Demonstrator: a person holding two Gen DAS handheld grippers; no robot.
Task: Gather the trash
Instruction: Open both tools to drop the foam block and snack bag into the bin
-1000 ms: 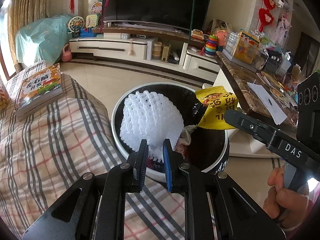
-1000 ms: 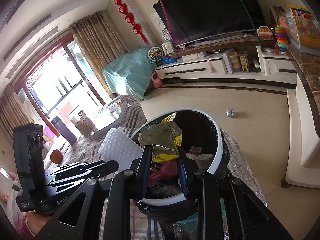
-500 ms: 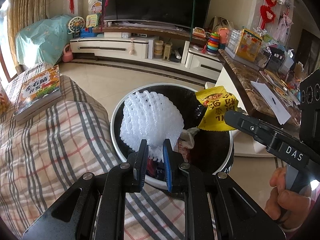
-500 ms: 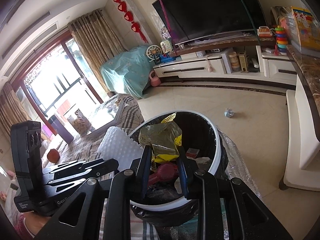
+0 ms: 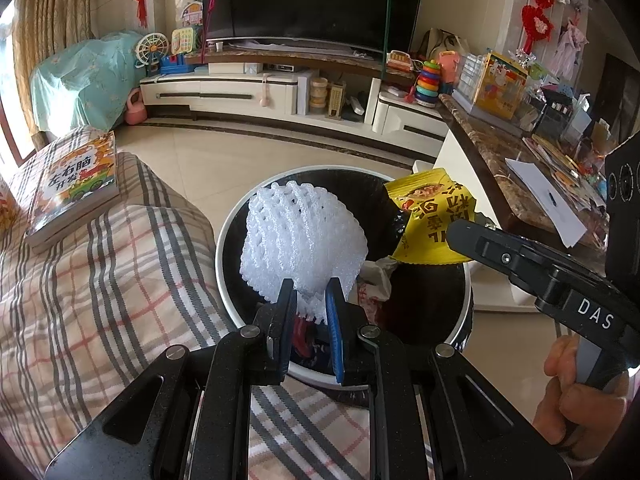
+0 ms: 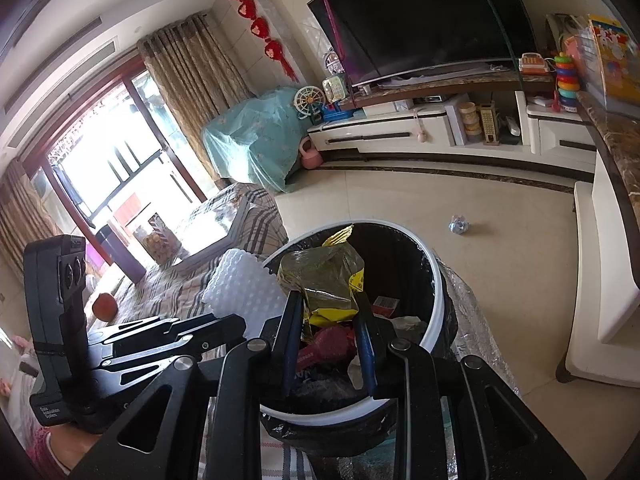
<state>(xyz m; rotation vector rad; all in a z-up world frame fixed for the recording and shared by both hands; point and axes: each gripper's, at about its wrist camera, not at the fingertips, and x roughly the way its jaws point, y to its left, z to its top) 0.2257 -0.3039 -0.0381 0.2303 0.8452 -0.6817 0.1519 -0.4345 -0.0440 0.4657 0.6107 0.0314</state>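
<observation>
Bin [image 5: 460,332] item: no change over last second; left gripper [image 5: 310,304] still clamps foam net [image 5: 304,236], right gripper [image 6: 328,320] still clamps wrapper [image 6: 324,280], both above bin, release pending.

A white foam net [image 5: 302,240] with an open lattice pattern is seen above a bin [image 5: 228,280] whose rim is white and whose liner is black. A yellow wrapper [image 5: 434,220] is printed with red characters; its inner side is shown as dull silver-green in the right wrist view. The cloth [image 5: 100,280] is checked in beige with grey and red stripes. The book [image 5: 76,188] is coloured orange and yellow. Both grippers are black, with blue pads [image 5: 334,320]. The floor [image 6: 500,248] is cream.
</observation>
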